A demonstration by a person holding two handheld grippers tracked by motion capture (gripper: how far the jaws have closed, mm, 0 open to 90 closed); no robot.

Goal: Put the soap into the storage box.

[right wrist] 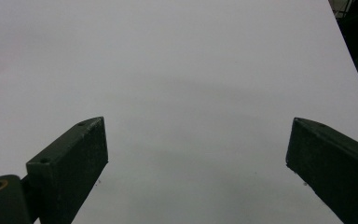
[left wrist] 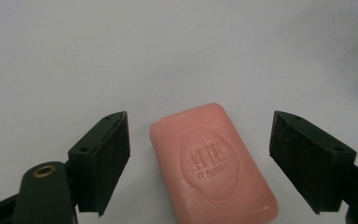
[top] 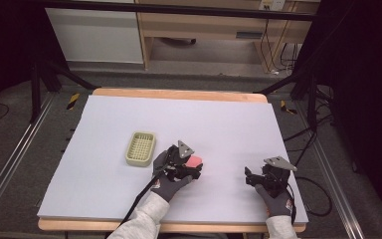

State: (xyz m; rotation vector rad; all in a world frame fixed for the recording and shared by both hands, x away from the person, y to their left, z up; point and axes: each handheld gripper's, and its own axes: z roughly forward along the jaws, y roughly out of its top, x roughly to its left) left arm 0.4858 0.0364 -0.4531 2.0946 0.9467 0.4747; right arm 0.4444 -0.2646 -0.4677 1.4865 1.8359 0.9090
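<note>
From my remote seat, even overhead light washes the white table (top: pixel 129 199) while the room behind it falls dark. The soap bar (left wrist: pixel 212 163) reads sharp, its embossing legible; the table beyond it softens, with faint shadows under the jaws.

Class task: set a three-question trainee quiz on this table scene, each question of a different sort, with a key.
1. True or false: the left claw is shut on the pink soap bar.
2. Multiple choice: where does the pale green soap dish stand in the high view? A) left of the soap bar B) between the two claws C) under the right claw
3. Fill in: the soap bar's face bears a pressed ____.

Key:
1. False; the jaws stand open on either side of the bar, with gaps.
2. A
3. Stamp, an oval with characters and lettering.
</note>
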